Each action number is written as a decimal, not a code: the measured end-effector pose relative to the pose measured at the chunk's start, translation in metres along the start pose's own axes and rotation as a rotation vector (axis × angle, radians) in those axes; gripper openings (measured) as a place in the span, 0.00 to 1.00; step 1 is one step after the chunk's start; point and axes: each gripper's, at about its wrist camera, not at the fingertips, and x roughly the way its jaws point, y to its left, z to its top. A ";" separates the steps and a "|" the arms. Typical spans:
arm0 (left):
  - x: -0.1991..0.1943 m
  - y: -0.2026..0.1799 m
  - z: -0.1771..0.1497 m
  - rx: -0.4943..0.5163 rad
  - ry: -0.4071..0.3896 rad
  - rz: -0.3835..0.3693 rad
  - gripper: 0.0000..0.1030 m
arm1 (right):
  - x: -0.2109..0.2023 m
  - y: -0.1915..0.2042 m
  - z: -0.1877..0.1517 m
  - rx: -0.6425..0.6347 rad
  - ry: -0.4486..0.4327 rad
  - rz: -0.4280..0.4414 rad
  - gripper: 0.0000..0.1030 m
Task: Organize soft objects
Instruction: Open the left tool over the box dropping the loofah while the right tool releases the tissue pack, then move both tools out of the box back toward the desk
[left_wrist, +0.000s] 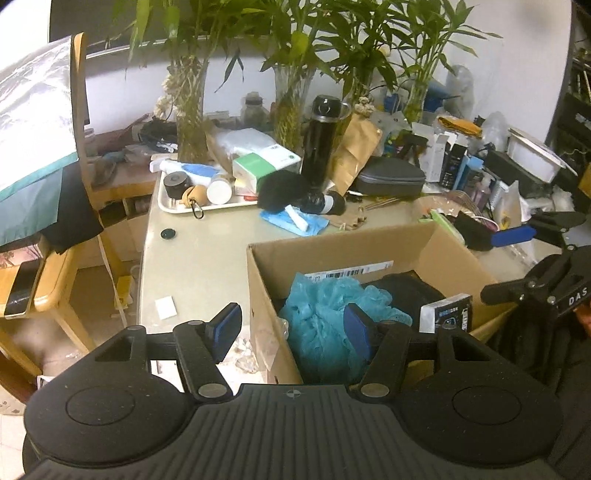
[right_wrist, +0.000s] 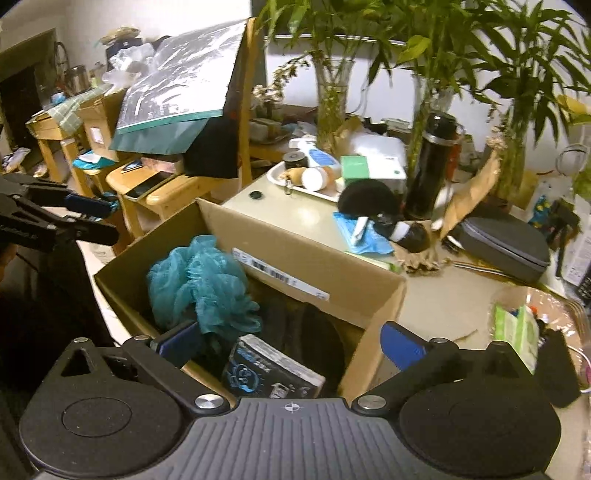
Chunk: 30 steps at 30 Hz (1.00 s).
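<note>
Teal mesh bath pouf (right_wrist: 199, 284) lies in the open brown cardboard box (right_wrist: 295, 254) at ten o'clock; right gripper (right_wrist: 291, 345) spread wide, empty; left gripper (left_wrist: 291, 325) half spread, straddling the box's wall

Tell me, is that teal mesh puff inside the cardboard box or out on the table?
Inside. The teal mesh puff sits below the cardboard box rim, against its back wall, beside dark items.
</note>
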 end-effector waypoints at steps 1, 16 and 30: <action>0.001 0.000 -0.001 -0.005 0.005 -0.003 0.59 | 0.000 -0.001 0.000 0.006 0.001 -0.011 1.00; 0.015 -0.004 0.000 0.012 0.051 -0.007 0.66 | 0.006 -0.018 -0.002 0.086 0.038 -0.091 1.00; 0.026 0.004 0.017 -0.012 -0.001 -0.059 0.66 | 0.018 -0.036 0.011 0.153 0.015 -0.102 1.00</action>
